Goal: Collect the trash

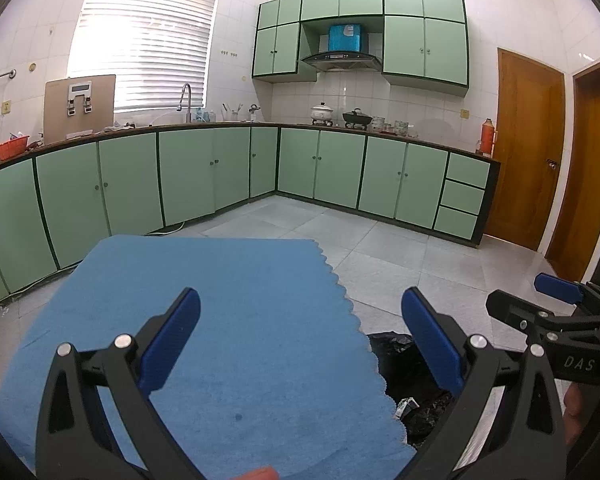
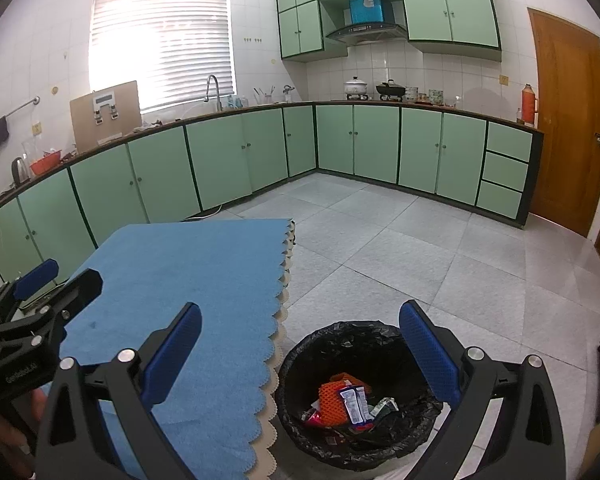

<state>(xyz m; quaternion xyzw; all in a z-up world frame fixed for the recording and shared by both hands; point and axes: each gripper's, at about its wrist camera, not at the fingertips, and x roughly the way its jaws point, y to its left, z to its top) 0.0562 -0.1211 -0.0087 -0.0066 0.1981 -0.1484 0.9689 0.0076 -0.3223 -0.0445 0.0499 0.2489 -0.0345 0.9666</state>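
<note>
With both the left hand-held gripper (image 1: 300, 344) and the right hand-held gripper (image 2: 300, 360) spread wide and empty above the blue-clothed desk (image 2: 188, 272), collected wrappers (image 2: 350, 400) lie in the black-lined bin (image 2: 340, 436) beside the desk; an orange scrap (image 1: 260, 473) could be missed.

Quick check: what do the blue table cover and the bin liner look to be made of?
Blue table cover: looks like soft matte felt or non-woven cloth, with a fuzzy surface and a scalloped cut edge over a beige layer. Bin liner: thin black plastic film, glossy and crinkled, folded over the rim of the bin.
</note>
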